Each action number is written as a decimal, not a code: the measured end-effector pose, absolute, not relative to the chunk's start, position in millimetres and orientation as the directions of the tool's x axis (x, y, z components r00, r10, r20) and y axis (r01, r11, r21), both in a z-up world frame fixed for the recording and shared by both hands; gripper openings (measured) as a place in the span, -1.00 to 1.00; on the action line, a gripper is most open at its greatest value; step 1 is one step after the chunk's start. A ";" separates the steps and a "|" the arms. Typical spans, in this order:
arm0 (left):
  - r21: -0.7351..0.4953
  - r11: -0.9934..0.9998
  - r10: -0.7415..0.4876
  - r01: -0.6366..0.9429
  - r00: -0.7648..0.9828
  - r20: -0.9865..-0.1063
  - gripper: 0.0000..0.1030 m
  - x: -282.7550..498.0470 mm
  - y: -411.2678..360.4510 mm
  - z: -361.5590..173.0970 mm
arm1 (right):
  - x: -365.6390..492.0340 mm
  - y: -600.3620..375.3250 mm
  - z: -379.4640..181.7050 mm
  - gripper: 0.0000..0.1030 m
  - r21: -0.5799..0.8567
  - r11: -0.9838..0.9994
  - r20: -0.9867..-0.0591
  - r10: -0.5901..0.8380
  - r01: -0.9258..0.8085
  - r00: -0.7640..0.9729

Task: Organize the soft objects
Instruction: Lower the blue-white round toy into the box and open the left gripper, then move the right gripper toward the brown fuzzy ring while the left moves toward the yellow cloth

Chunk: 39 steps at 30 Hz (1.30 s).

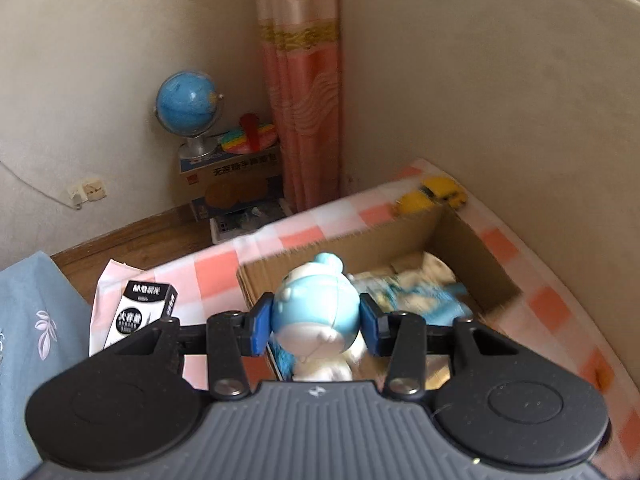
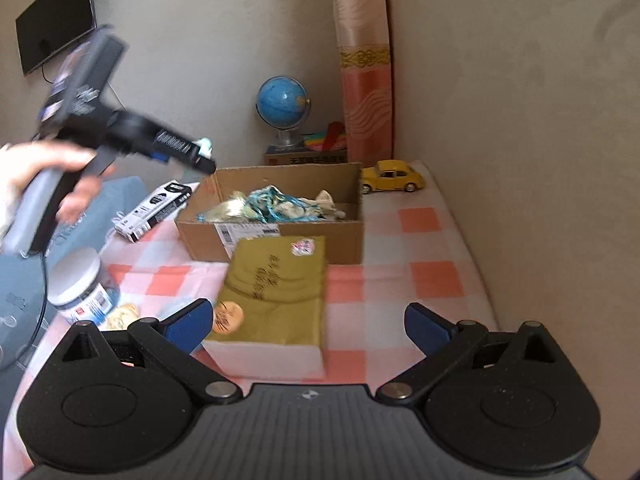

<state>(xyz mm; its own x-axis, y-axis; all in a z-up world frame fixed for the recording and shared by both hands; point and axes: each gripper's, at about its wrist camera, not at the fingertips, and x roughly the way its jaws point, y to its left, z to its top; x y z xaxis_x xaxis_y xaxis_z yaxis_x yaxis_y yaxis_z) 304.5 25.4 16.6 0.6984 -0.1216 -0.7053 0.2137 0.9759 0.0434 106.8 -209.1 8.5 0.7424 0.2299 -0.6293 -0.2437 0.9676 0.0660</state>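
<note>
My left gripper point(image 1: 316, 322) is shut on a blue and white plush toy point(image 1: 316, 312) and holds it above the near left corner of an open cardboard box point(image 1: 472, 240). The box point(image 2: 280, 240) holds a heap of blue and cream soft things point(image 2: 276, 206), also in the left wrist view point(image 1: 420, 288). The left gripper also shows in the right wrist view point(image 2: 200, 160), over the box's left rim. My right gripper point(image 2: 308, 326) is open and empty, low over the checked cloth, just behind an olive book point(image 2: 276, 292).
A yellow toy car point(image 2: 392, 176) stands behind the box by the wall. A black and white carton point(image 2: 156, 208) lies left of the box. A white-lidded jar point(image 2: 82, 284) and a small round badge point(image 2: 229, 317) sit front left. A globe point(image 2: 282, 100) stands on boxes beyond the table.
</note>
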 end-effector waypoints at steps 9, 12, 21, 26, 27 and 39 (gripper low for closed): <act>0.058 0.988 -0.066 0.146 0.723 -0.688 0.70 318.3 34.2 10.9 | 95.8 -216.2 4.4 1.00 0.011 0.969 -0.631 0.199 -0.248 0.749; 0.059 0.989 -0.061 0.137 0.732 -0.678 0.75 301.4 36.1 19.4 | 95.4 -214.9 1.6 1.00 0.004 0.967 -0.638 0.197 -0.253 0.745; 0.070 0.986 -0.071 0.152 0.758 -0.648 0.81 221.3 35.1 37.9 | 74.9 -220.9 -4.7 1.00 -0.010 0.965 -0.650 0.192 -0.261 0.735; 0.053 0.986 -0.088 0.156 0.773 -0.629 0.85 168.3 34.0 32.2 | 65.2 -233.7 -18.5 1.00 -0.012 0.972 -0.672 0.167 -0.236 0.722; 0.047 0.987 -0.093 0.156 0.774 -0.626 0.86 160.2 34.2 29.6 | 64.0 -237.1 -23.7 1.00 -0.014 0.973 -0.679 0.159 -0.230 0.716; 0.001 0.986 -0.119 0.165 0.721 -0.683 0.88 106.4 26.5 -24.5 | 70.9 -256.3 -79.7 1.00 -0.018 0.985 -0.759 0.099 -0.172 0.644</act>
<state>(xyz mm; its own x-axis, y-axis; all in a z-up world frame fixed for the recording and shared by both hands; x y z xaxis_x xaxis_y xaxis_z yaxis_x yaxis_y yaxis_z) 106.4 26.5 -24.5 0.7205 -0.1193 -0.6831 0.1646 0.9864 0.0014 70.9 -256.3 -79.7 0.6436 0.0985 -0.7590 -0.1721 0.9849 -0.0180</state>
